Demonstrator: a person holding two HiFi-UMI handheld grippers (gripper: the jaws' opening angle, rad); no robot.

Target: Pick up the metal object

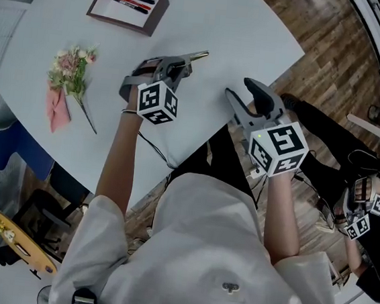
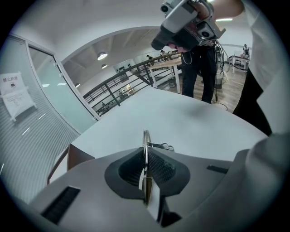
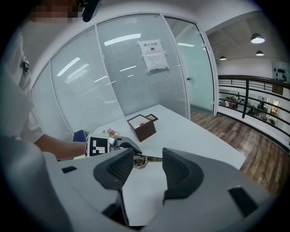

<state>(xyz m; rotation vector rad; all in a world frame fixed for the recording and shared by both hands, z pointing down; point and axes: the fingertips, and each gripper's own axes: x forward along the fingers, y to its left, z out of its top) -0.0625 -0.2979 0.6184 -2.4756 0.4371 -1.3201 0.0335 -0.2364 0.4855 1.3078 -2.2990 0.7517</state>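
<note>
**Inspector:** State the layout, largest item first.

**Technician:** The white surface (image 1: 244,25) carries the brown box (image 1: 127,6), which is the reference for all positions. The box is open at the top and holds red and black pens (image 1: 133,1). The flower bunch (image 1: 70,74), in a pink wrap, lies on the person's side of the box and a little to its left, well apart from it.

**Inspector:** Position and state of the left claw?

**Technician:** The left claw (image 1: 184,63) is on the person's side of the box and to its right, near it but not touching. Its jaws are clenched. The left gripper view shows both pads pressed against the flat sides of a thin plate seen edge-on.

**Inspector:** Is that plate the task item?

**Technician:** Yes. It is the metal object (image 1: 199,54), brass-coloured and grasped by the left claw. Its tip sticks out past the jaws, pointing away from the box to the right. No view shows whether it touches the surface.

**Inspector:** And the right claw?

**Technician:** The right claw (image 1: 238,89) is released, with its jaws apart and nothing between the pads. It is farther right of the box than the left claw, well apart from the box, and it points toward both.
</note>
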